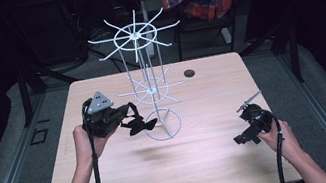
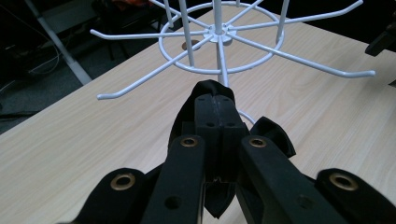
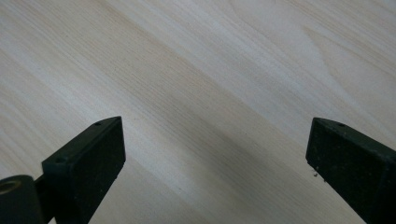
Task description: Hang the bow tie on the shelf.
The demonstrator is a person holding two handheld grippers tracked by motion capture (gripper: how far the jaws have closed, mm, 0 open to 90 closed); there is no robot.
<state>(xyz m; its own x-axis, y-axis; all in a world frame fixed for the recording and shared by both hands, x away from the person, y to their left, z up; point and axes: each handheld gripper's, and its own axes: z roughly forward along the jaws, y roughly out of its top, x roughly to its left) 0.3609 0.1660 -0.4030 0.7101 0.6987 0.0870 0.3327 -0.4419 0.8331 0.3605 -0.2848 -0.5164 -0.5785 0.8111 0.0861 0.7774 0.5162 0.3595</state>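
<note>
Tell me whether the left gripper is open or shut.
Shut: the left gripper has its fingers pressed together on a black cloth item.

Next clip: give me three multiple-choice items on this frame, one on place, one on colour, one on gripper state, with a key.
1. Where does the wire rack stand?
A. on the floor
B. on the table, towards its far middle
C. on a chair

2. What colour is the rack?
A. white
B. red
C. black

3. How is the left gripper?
A. wide open
B. lying on the table
C. shut on a black item

Key: B, its ring base sits on the wooden top; A, every wire is white; C, in the left gripper view its fingers meet with dark material pinched between them, while the right gripper gapes open.
</note>
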